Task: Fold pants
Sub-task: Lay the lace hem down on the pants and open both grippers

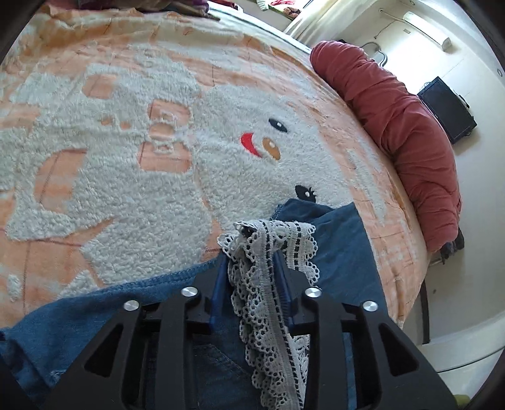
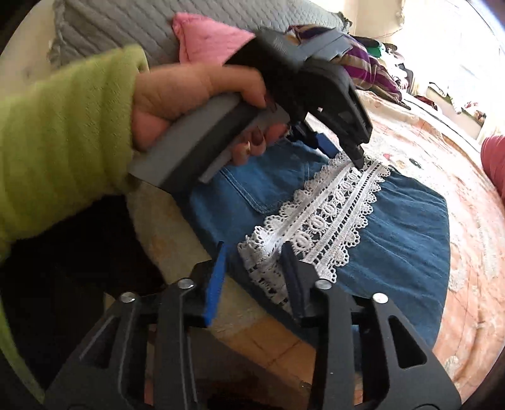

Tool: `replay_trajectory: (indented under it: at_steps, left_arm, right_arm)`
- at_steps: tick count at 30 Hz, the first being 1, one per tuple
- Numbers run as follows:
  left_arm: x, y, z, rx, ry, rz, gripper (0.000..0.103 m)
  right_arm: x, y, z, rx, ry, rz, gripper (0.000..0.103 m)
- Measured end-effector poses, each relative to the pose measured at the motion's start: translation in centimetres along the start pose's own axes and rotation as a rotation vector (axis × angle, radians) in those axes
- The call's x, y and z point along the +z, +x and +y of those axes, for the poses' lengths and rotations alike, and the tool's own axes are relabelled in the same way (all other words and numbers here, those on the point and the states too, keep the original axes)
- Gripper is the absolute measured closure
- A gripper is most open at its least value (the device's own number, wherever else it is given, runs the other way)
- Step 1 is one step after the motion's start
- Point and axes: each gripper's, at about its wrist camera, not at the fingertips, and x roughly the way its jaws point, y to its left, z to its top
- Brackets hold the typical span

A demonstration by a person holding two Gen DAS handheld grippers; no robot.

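Blue denim pants lie folded on a fluffy orange and white blanket. A band of white lace trim runs across them. My left gripper, held by a hand in a green sleeve, points down at the far end of the lace. Its jaws stand open with the lace bunched loosely between them. My right gripper is open over the near end, with the lace and the denim edge between its fingers. The cloth there lies flat.
A rolled red duvet lies along the bed's right edge, with a black box on the floor beyond. A pink cushion, a grey quilt and a pile of clothes sit at the far side.
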Motion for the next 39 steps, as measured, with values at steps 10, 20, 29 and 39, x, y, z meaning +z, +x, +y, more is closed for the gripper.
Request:
replay_trajectory:
  at_steps: [10,20,29,39]
  left_arm:
    - [-2.1,-5.2,-4.0,0.007,0.123,-0.136,0.054]
    - [-10.0,-1.6,-7.1,0.209,0.29,-0.028,0.052]
    - [-10.5,-3.9,-6.0,0.177,0.209,-0.103,0.04]
    - [-11.9,-7.3,-7.1,0.219,0.183,-0.202,0.011]
  right_arm:
    - [-1.8,-5.1,-6.9,-0.149,0.208,-0.072,0.063]
    - [-6.9,-2.8,-9.6,-0.137,0.32,0.088,0.063]
    - [-6.7,-4.8,-9.6,-0.125,0.348,0.018,0.049]
    - [-6.2,-6.8,-10.6,-0.187,0.392,-0.035,0.027]
